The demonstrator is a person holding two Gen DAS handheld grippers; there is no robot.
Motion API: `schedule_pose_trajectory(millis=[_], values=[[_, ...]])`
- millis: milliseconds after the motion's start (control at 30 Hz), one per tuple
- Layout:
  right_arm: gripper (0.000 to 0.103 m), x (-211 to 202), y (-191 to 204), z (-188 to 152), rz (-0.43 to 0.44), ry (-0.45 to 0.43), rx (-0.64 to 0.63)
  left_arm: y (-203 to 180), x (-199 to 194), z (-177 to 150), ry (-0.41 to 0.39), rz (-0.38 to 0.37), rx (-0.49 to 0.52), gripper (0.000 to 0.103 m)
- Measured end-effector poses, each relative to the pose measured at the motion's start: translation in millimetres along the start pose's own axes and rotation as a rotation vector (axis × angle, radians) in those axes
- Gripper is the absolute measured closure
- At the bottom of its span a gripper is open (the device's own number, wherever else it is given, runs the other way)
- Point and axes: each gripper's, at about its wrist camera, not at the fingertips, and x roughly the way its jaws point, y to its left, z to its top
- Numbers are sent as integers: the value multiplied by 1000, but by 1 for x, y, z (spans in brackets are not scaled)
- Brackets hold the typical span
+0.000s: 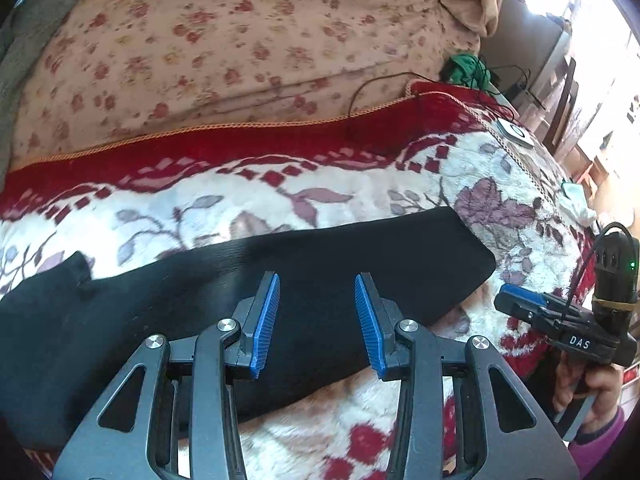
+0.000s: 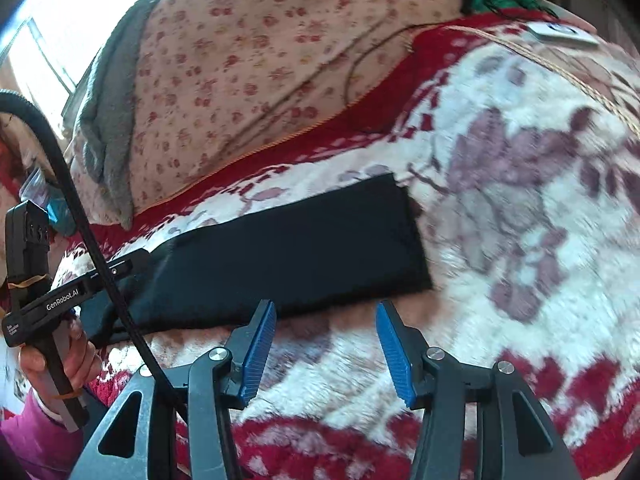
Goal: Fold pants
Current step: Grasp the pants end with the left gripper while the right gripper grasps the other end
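The black pants (image 1: 248,292) lie flat as a long folded strip on the red and white floral blanket (image 1: 320,196). My left gripper (image 1: 316,292) is open and empty, its blue pads hovering just above the middle of the pants. My right gripper (image 2: 326,320) is open and empty, over the blanket just in front of the near edge of the pants (image 2: 280,252), close to their right end. The right gripper also shows in the left wrist view (image 1: 520,300) beyond the pants' right end. The left gripper also shows in the right wrist view (image 2: 120,268), over the pants' left part.
A pink floral quilt (image 1: 224,40) is heaped behind the blanket. A black cable (image 1: 384,84), a green cloth (image 1: 468,66) and a small white device (image 1: 516,132) lie at the far right corner. A grey cloth (image 2: 104,128) hangs at the quilt's left side.
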Motion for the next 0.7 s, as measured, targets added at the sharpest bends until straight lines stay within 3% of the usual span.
schedule_pose_trajectory(millis=[167, 433, 500, 700], values=[[53, 6, -20, -4, -15, 38, 98, -15, 21, 11, 41, -31, 40, 65], [51, 22, -39, 3, 94, 43, 196, -32, 57, 40, 111, -156, 89, 65], [51, 33, -45, 6, 108, 47, 218, -37, 67, 49, 139, -191, 92, 59], [55, 42, -57, 16, 149, -30, 249, -54, 102, 70, 200, -254, 135, 57]])
